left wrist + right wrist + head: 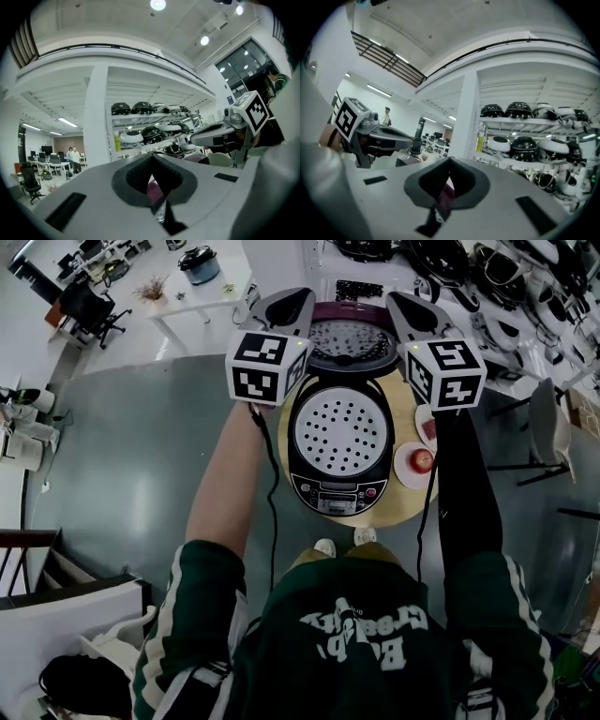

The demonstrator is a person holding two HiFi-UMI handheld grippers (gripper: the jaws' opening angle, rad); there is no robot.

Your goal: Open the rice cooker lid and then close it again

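The cooker [337, 488] stood on the round wooden surface [401, 510] just in front of me, its control panel toward me. Its lid [349, 338] was up, hinged at the far side, with the purple rim and the dotted inner face turned my way. A white perforated tray [340, 434] lay in the open pot.

My left tongs [291, 304] sat at the lid's left edge and my right tongs [405, 307] at its right edge, so the lid was between them. In the left gripper view the left tongs [152, 161] were pressed together, with only a narrow slot and a notch between the jaws. A bit of the purple lid [153, 191] showed through that notch. The right tongs [449, 164] were pressed together the same way, and the purple [446, 193] showed through their notch too. Whether either pair touched the rim I could not tell.

To the right of the cooker, on the same surface, a small plate [405, 472] carried an apple [423, 460]. Shelves [520, 123] of other cookers stood behind
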